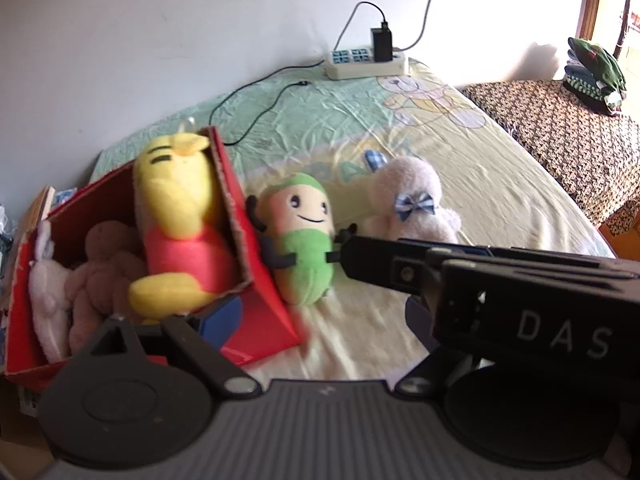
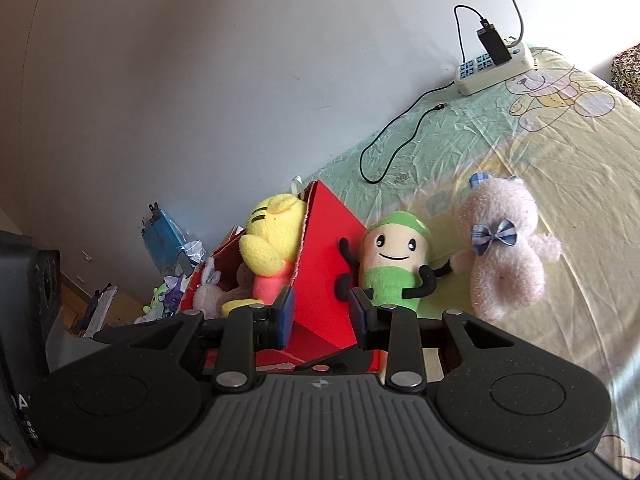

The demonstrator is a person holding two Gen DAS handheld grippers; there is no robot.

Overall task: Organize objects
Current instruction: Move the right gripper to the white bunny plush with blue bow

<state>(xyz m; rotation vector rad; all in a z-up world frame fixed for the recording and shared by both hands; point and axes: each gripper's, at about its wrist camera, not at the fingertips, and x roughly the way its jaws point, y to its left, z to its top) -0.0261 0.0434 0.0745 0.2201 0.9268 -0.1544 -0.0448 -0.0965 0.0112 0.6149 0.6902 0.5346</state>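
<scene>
White capital letters "DAS" are showing on the side of the black hand-held gripper [image 1: 536,304] reaching across the left wrist view, while the faint print on the bedsheet [image 1: 340,168] is staying too blurred and too covered by toys to make out.

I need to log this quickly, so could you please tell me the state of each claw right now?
Left claw: open wide, holding nothing.
Right claw: narrowly open, holding nothing.
</scene>
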